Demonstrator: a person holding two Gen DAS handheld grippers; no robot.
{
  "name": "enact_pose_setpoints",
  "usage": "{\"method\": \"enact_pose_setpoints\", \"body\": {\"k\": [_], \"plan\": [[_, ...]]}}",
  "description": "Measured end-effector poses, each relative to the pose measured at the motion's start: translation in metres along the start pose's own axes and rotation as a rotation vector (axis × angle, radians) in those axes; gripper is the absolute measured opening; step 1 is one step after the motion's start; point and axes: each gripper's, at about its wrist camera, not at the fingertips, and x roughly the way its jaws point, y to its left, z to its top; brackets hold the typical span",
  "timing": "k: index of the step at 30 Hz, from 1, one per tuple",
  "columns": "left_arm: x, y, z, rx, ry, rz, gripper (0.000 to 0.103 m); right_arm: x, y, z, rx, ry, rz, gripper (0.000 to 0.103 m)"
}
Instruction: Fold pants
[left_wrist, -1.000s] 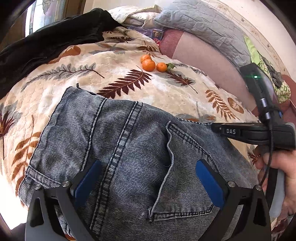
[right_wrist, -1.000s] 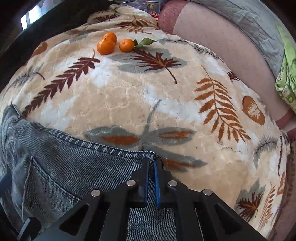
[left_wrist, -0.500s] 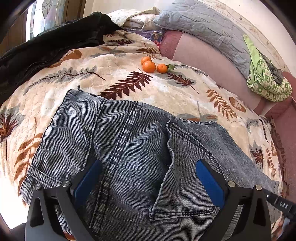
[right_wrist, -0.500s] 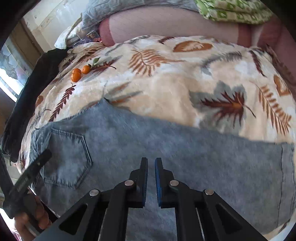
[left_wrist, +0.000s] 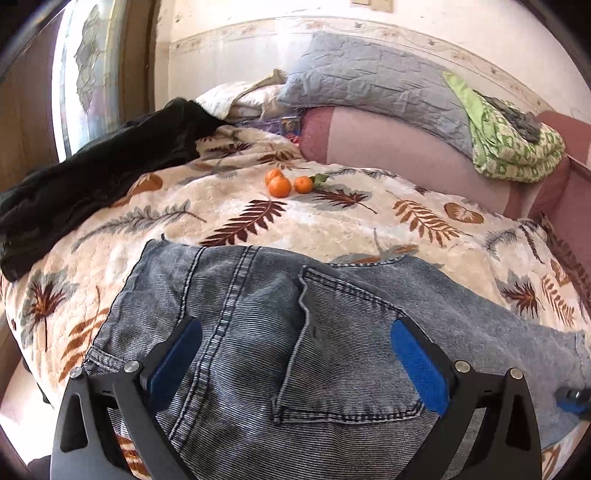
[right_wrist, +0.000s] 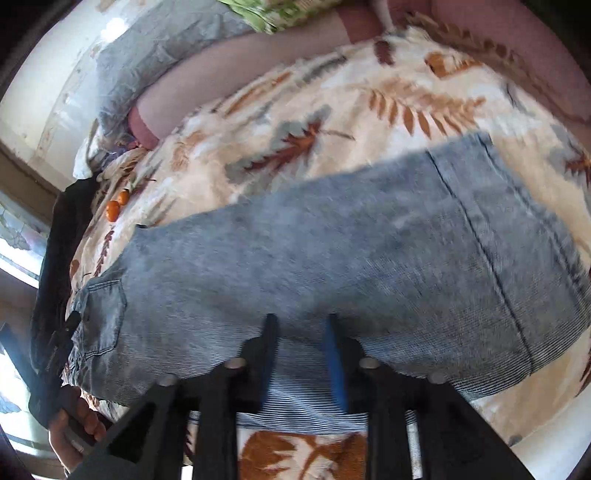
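Grey-blue denim pants (left_wrist: 258, 325) lie flat on a leaf-patterned blanket (left_wrist: 332, 221), back pocket up, legs running to the right. My left gripper (left_wrist: 295, 350) is open wide and empty, hovering over the seat and pocket. In the right wrist view the pants (right_wrist: 332, 251) stretch from the pocket at left to the hem at right. My right gripper (right_wrist: 301, 347) is open a little, jaws parted above the near edge of the leg, holding nothing. The view is blurred.
Three tangerines (left_wrist: 282, 184) lie on the blanket beyond the pants. A black garment (left_wrist: 92, 184) lies at far left. Pillows (left_wrist: 369, 85) and a folded green cloth (left_wrist: 513, 147) sit on the pink headrest behind.
My right gripper has swung right along the pant leg toward the hem and its jaws have parted. My left gripper has tilted up slightly over the waist.
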Motion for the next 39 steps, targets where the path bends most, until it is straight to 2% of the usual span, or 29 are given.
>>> {"method": "enact_pose_setpoints", "body": {"k": [2,3,5,9,12,15,20,22,24,27,28,34,39], "plan": [[0.003,-0.014,-0.005,0.078,0.015,-0.019,0.102,-0.007,-0.002,0.001,-0.008,-0.041,0.070,0.051],[0.005,-0.020,-0.009,0.114,0.027,-0.022,0.102,-0.007,-0.004,-0.001,-0.001,-0.047,0.092,0.060],[0.007,-0.030,-0.012,0.169,0.043,-0.020,0.102,-0.014,-0.006,-0.002,0.003,-0.073,0.108,0.060],[-0.013,-0.044,-0.006,0.191,-0.032,-0.045,0.102,-0.041,-0.014,-0.003,0.025,-0.191,0.163,0.061],[-0.016,-0.062,-0.001,0.227,-0.028,-0.078,0.102,-0.036,-0.021,0.002,0.052,-0.159,0.140,0.070],[-0.012,-0.083,-0.003,0.276,-0.006,-0.117,0.102,-0.024,-0.029,0.003,0.074,-0.087,0.124,0.070],[-0.008,-0.110,-0.012,0.349,-0.013,-0.174,0.102,-0.041,-0.028,-0.002,0.053,-0.179,0.137,0.070],[-0.006,-0.115,-0.020,0.376,-0.017,-0.192,0.102,-0.040,-0.029,-0.001,0.064,-0.177,0.127,0.070],[0.005,-0.116,-0.030,0.404,0.038,-0.215,0.102,-0.032,-0.028,0.000,0.074,-0.151,0.096,0.070],[0.022,-0.110,-0.042,0.359,0.168,-0.241,0.102,-0.021,-0.021,0.000,0.063,-0.124,0.046,0.070],[0.020,-0.109,-0.042,0.352,0.159,-0.246,0.102,-0.019,-0.018,0.000,0.056,-0.127,0.028,0.070],[0.022,-0.101,-0.034,0.289,0.236,-0.303,0.102,-0.013,-0.010,-0.001,0.070,-0.151,-0.020,0.077],[0.021,-0.102,-0.036,0.306,0.241,-0.303,0.102,-0.011,-0.009,-0.001,0.091,-0.159,-0.021,0.081]]}}
